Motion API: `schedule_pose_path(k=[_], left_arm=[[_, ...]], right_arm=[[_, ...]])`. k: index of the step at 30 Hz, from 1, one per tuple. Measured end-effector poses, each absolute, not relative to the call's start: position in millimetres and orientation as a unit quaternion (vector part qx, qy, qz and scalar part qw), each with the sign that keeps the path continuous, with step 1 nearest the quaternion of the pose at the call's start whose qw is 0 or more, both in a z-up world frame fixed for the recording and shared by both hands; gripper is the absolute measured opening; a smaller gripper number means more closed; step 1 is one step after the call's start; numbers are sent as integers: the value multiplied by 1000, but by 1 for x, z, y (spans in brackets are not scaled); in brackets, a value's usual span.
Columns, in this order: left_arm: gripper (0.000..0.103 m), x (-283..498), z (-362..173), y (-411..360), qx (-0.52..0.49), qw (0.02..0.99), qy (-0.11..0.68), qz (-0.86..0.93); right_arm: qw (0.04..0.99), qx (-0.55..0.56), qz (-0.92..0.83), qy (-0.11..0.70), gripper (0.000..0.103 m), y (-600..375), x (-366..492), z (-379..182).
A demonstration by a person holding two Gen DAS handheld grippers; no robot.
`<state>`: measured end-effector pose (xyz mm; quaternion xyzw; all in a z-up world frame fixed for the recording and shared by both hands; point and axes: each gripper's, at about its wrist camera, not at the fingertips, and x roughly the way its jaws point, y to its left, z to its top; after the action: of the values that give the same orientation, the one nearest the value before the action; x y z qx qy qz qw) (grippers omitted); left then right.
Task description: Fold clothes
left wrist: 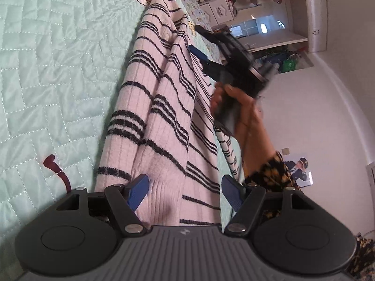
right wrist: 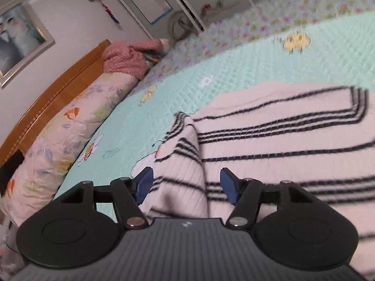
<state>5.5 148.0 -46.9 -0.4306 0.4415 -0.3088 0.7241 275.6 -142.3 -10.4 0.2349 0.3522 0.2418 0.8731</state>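
Striped sweater (left wrist: 164, 107), far end blurred, cut off

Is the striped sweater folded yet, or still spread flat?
Partly folded: the striped sweater lies on the quilt with a sleeve doubled over its body; no compact fold yet.

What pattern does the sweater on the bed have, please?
The sweater is pale pink with dark stripes, clearest in left wrist view.

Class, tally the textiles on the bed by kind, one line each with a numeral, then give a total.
Striped sweater: 1
Mint quilted bedspread: 1
Floral pillow: 1
Pink knitted garment: 1
Total: 4
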Motion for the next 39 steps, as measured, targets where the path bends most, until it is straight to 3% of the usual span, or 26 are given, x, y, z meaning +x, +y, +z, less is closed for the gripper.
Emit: schedule_pose_path(k=[7, 8, 10, 13, 20, 32, 36, 39], left_arm=[[71, 7, -45, 148, -416, 725, 440, -329], [71, 7, -45, 149, -417, 724, 439, -330], [71, 6, -47, 150, -419, 722, 438, -333], [71, 5, -48, 153, -423, 719, 438, -336], [72, 2, -41, 150, -403, 728, 440, -336], [72, 8, -44, 150, -418, 720, 445, -329], [72, 9, -46, 152, -436, 713, 445, -321], [72, 8, -43, 149, -429, 719, 445, -318]], right_arm=[[858, 238, 265, 371, 60, -129, 305, -28], [855, 233, 272, 374, 54, -124, 309, -29], [851, 224, 275, 387, 18, -115, 313, -31], [854, 222, 263, 391, 11, -109, 311, -32], [872, 269, 182, 366, 10, -149, 287, -13], [900, 159, 133, 384, 11, -126, 290, -24], [899, 198, 135, 367, 33, -139, 284, -15], [916, 205, 115, 325, 37, -151, 268, 1]])
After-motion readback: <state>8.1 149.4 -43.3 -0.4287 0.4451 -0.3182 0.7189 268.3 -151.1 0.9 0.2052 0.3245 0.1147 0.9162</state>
